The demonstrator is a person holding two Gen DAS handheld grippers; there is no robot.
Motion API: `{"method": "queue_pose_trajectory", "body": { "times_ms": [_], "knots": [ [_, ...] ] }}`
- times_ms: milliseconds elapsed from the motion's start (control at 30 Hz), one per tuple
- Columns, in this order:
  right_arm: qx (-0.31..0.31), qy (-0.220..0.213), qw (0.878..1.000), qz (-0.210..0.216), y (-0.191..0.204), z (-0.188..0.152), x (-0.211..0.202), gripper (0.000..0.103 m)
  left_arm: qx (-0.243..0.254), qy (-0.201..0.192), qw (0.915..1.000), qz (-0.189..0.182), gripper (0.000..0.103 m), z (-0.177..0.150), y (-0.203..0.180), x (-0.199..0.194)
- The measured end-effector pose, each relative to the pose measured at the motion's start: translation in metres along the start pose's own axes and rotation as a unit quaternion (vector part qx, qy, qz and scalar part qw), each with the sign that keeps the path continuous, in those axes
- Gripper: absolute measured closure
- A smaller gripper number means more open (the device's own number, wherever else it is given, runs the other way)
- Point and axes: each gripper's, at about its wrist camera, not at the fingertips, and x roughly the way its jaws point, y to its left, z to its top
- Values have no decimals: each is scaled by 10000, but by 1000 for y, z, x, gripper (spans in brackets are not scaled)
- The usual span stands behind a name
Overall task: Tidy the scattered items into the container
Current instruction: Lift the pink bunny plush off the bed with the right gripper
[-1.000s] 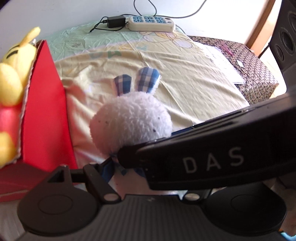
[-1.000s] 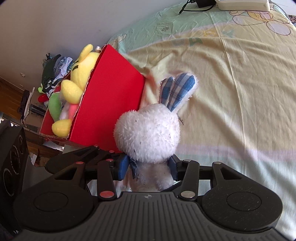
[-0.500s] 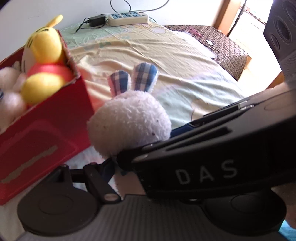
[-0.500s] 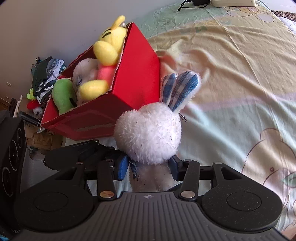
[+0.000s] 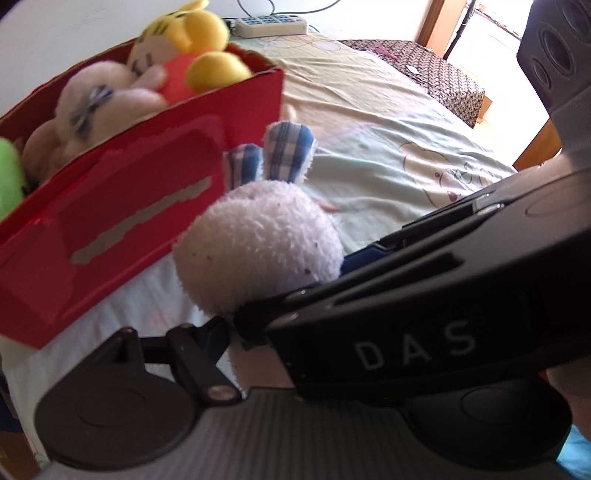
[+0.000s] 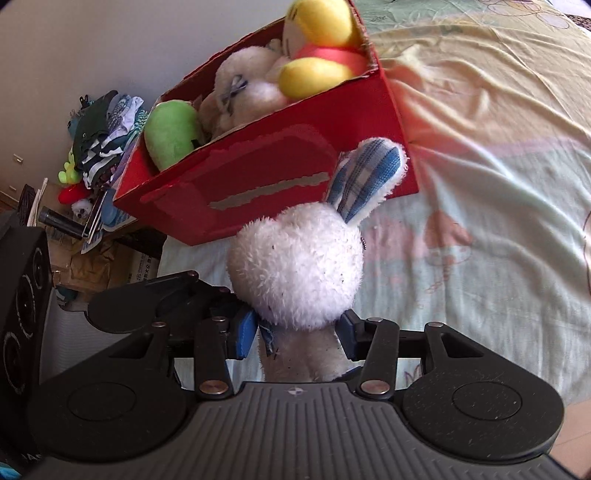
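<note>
- Two grippers share one load: my right gripper (image 6: 299,334) has its blue pads pressed into the neck of the fluffy white plush rabbit with blue checked ears (image 6: 295,266), and my left gripper (image 5: 236,332) reaches in beside it at the same soft body. Its near finger sits against the plush low down, but the other gripper's black body hides the far finger, so I cannot tell whether the left one really pinches or only steadies.
- Just ahead of the fingers and a little to their left stands the red cardboard box (image 6: 258,177). A second ago I saw mostly its flat red side from the left wrist; now its long front wall faces me and its open top shows, so the rabbit has been carried round toward the mouth.
- Inside the box lie a yellow plush toy with a red middle (image 6: 317,48), a pale cream plush (image 6: 247,88) and a green plush (image 6: 171,133), packed close.
- I judge the rabbit is in transit, held clear of the printed pastel bedsheet (image 6: 498,184) and below the rim; it needs lifting over the front wall before release.
- Farther off, beyond the box, a white keypad-like device (image 5: 271,26) rests at the bed's far end.
</note>
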Motion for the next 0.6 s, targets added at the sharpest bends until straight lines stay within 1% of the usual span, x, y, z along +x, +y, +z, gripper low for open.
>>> {"method": "queue_pose_trajectory", "body": {
  "times_ms": [133,333,600],
  "knots": [
    [-275,119,9995,82,23,1,8,54,-161,-105,9997,130,29,-12,15,-15],
    [-718,313,9965,278,56,5,24,54,-638,-206,9975,229,29,-30,44,-34],
    [-1147,473,9909,521,88,8,33,54,-987,-393,9935,417,29,-46,64,-60]
  ]
}}
